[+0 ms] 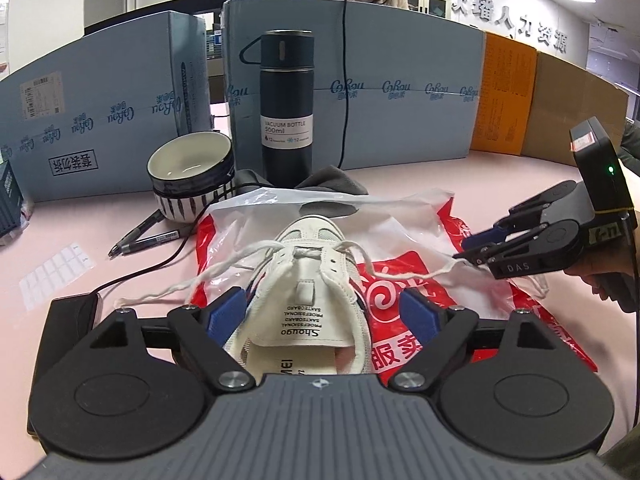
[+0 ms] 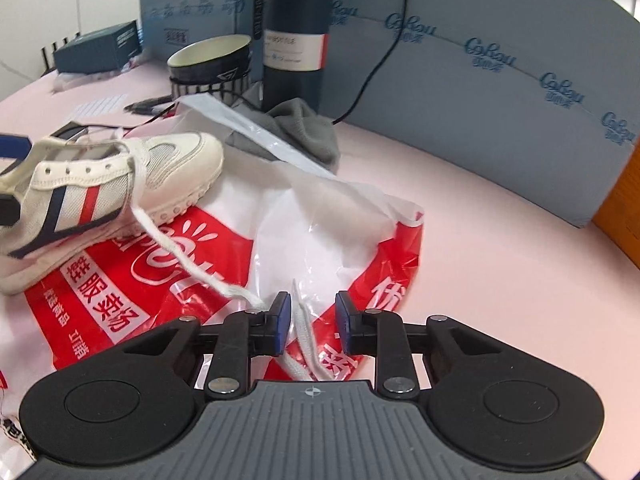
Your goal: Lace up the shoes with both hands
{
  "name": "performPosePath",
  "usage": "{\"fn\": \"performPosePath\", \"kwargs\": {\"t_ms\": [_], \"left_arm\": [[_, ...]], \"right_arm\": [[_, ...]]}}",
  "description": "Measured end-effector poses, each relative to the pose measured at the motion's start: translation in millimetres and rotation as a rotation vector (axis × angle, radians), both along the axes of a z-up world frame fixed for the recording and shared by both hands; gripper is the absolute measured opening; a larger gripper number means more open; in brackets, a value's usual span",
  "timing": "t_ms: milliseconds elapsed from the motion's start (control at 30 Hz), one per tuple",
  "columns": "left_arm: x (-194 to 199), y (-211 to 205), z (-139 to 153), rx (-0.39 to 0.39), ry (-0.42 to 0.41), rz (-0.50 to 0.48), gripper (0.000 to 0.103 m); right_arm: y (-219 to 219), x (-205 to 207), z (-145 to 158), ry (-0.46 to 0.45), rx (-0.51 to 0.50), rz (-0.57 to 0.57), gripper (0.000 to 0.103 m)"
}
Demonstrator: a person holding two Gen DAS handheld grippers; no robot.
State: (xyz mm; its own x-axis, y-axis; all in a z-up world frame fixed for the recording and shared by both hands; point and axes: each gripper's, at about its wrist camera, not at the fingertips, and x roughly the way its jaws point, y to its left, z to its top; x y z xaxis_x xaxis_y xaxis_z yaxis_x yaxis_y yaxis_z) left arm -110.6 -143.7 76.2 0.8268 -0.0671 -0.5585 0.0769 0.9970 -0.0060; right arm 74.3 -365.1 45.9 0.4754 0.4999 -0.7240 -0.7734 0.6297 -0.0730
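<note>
We hold the left gripper [image 1: 326, 314] with its jaws standing wide, one blue pad [image 1: 226, 314] on each side of the heel end of the white canvas sports shoe [image 1: 308, 292]. The pads are close to the shoe's sides, but we cannot tell if they touch it. The shoe lies on a red and white plastic shopping bag [image 2: 320, 240] on the pink table [image 2: 500, 240], with its toe pointing to the dark blue vacuum bottle [image 1: 286, 104] and the striped ceramic bowl [image 1: 192, 176].

The white shoelace [image 1: 224, 268] passes only through the eyelets nearest the toe, and both its ends hang loose: one lies to the left on the table, the other runs to the right over the bag. Our right gripper [image 2: 310, 322] is at this right end. Its jaws are narrow but not fully together, and the lace tip lies between the blue pads. In the right wrist view a gap is still visible at each side of the lace, so the pads do not press on it yet

A grey cloth [image 2: 304, 128] lies behind the bag, near the blue cardboard boxes [image 1: 380, 92]
</note>
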Motion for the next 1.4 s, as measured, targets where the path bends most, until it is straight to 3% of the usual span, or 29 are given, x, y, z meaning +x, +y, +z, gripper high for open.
{"fn": "performPosePath", "kwargs": {"t_ms": [133, 233, 333, 467, 600, 767, 1300, 1367, 1400], "left_arm": [[1, 0, 0, 0.003, 0.006, 0.016, 0.082], [2, 0, -1, 0.009, 0.012, 0.02, 0.082], [1, 1, -2, 0.013, 0.013, 0.022, 0.082], [2, 4, -4, -0.004, 0.014, 0.026, 0.082], [3, 6, -4, -0.021, 0.016, 0.032, 0.082], [-1, 4, -3, -0.006, 0.01, 0.016, 0.082], [-8, -1, -6, 0.029, 0.023, 0.033, 0.082], [-9, 0, -5, 0.027, 0.022, 0.035, 0.082], [-10, 0, -5, 0.026, 0.02, 0.035, 0.082]], "right_arm": [[1, 1, -5, 0.036, 0.01, 0.024, 0.004], [-3, -2, 1, 0.013, 0.057, 0.005, 0.003], [-12, -15, 26, -0.062, 0.159, -0.009, 0.003], [-13, -40, 50, -0.051, 0.25, 0.089, 0.003], [10, -61, 31, -0.017, 0.165, 0.2, 0.003], [25, -64, 2, 0.021, 0.1, 0.186, 0.003], [22, -62, -12, 0.048, 0.132, 0.213, 0.011], [22, -62, -13, 0.051, 0.138, 0.216, 0.01], [22, -61, -13, 0.058, 0.144, 0.215, 0.004]]}}
